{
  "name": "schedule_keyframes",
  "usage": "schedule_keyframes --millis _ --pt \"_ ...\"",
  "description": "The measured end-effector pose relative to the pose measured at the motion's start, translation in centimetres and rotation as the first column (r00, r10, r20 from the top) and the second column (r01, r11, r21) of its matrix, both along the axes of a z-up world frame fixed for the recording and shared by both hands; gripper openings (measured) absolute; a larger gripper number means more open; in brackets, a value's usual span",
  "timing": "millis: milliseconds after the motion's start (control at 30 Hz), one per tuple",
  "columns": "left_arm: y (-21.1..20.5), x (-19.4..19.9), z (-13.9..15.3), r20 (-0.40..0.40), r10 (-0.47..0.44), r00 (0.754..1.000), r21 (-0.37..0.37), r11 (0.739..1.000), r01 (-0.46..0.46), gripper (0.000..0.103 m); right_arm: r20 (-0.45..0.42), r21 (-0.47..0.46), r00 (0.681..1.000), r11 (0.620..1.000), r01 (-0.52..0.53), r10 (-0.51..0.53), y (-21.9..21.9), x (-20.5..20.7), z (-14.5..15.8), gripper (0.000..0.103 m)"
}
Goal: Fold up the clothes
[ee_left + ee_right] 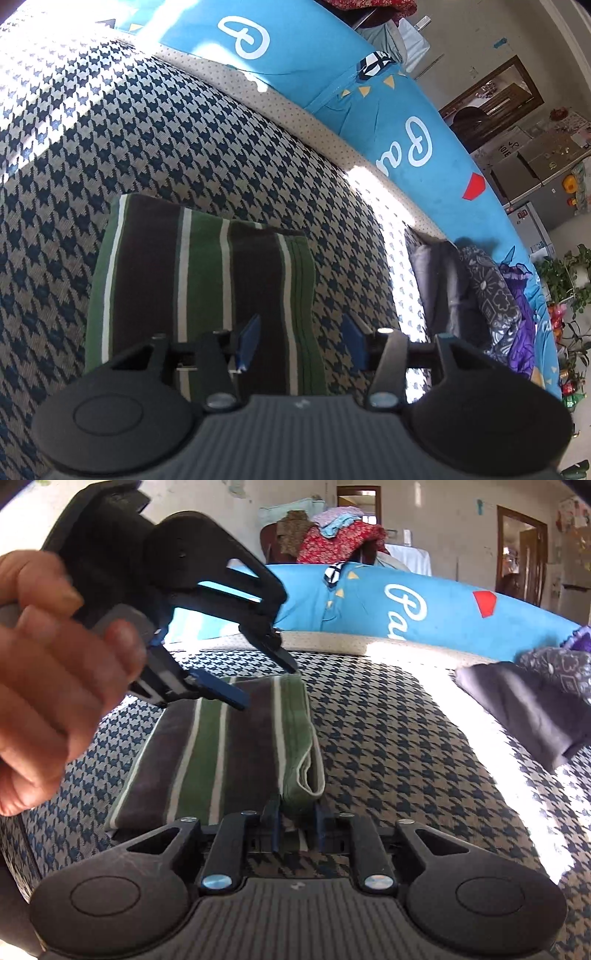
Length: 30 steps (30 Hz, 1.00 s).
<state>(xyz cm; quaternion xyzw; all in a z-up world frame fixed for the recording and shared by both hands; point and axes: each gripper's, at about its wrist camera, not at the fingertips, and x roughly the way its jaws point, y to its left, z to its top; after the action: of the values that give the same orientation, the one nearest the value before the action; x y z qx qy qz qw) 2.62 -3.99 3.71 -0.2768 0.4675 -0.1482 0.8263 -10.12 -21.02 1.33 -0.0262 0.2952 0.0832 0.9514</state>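
Note:
A folded garment (199, 288) with green, brown and white stripes lies flat on a houndstooth cloth (110, 129). My left gripper (301, 343) hovers over the garment's right part, open, with nothing between its blue pads. The right wrist view shows the same garment (229, 753), with the left gripper (266, 685) above its far end, held by a hand (48, 664). My right gripper (295, 816) is at the garment's near right corner. Its jaws stand slightly apart, and the folded green edge lies just ahead of and between the fingertips, with no pressing seen.
A bright blue sheet with white lettering (417, 147) (406, 605) borders the far side of the houndstooth cloth (388, 738). Dark and purple clothes (480, 291) (532, 698) lie heaped at the right. More clothes (332, 535) are piled on furniture behind.

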Motion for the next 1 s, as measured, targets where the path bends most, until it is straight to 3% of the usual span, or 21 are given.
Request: schedule_keyframes --millis 133,400,533,633,767,1000 --pt "1.8 -0.6 0.5 0.020 0.020 1.000 0.026 0.999 -0.021 0.062 0.035 -0.007 0.998 0.999 0.049 -0.049 -0.7 -1.2 0.4 0.024" --pt "4.7 -3.3 -0.6 0.011 0.045 0.999 0.056 0.997 -0.046 0.068 0.086 0.017 0.995 0.999 0.048 -0.050 -0.7 -0.8 1.3 0.024" --pt "5.1 -4.6 -1.0 0.009 0.036 0.999 0.055 0.998 -0.036 0.072 0.079 -0.013 0.997 1.000 -0.003 0.004 0.1 0.0 0.5 0.024" --pt "4.8 -5.3 -1.7 -0.008 0.027 1.000 0.086 0.996 -0.026 0.078 0.069 -0.067 0.997 0.998 -0.020 0.025 0.8 0.5 -0.4 0.026" --pt "4.6 -5.8 -3.3 -0.040 0.024 0.999 0.128 0.992 -0.018 0.078 0.040 -0.114 0.999 0.993 -0.028 0.033 1.2 1.0 -1.7 0.030" --pt "3.7 -6.2 -4.0 -0.016 -0.017 1.000 0.182 0.983 0.020 0.087 0.029 -0.091 0.999 0.996 -0.016 0.018 0.7 1.1 -2.5 0.036"
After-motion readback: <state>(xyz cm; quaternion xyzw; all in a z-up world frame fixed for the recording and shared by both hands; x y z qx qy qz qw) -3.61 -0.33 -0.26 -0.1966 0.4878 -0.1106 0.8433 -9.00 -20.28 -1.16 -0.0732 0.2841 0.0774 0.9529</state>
